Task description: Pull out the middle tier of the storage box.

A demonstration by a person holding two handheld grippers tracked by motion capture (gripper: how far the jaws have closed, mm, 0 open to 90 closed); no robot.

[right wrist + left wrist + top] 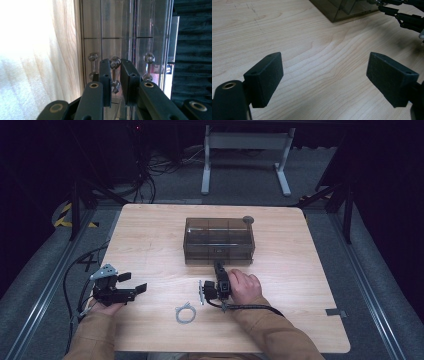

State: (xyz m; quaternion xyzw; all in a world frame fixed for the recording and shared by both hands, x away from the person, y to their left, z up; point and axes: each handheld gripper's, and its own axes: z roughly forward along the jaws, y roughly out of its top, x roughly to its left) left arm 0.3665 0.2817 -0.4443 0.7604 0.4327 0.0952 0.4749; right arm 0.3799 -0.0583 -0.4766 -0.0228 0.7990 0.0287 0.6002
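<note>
A dark room with grey carpet surrounds a pale wooden table (150, 235), and the high view has a smoked clear drawer box (219, 240) sitting mid-table toward the far edge. The right gripper (218, 268) reaches up to the box's near face, the person's right hand (244, 286) behind it. A small wire coil (184, 313) lies near the front edge. The left gripper (132, 282) waits well off to the left, jaws spread, nothing between them.

Over to the left gripper view: both black pads (265, 77) stand wide apart above bare wood, the box corner (342, 10) far ahead. Plenty of free table here.

Now the right gripper view, rolled sideways: the jaws straddle the middle drawer handle (115, 75), a small bar with knobbed ends, pads close on either side. Whether they are already pinching it cannot be told. Likely step: pulling that drawer open. Best done by closing squarely on the bar, then drawing straight back toward the person, keeping level. Neighbouring handles (92, 65) sit just beside, so little sideways slack; behind the gripper the table is open.
</note>
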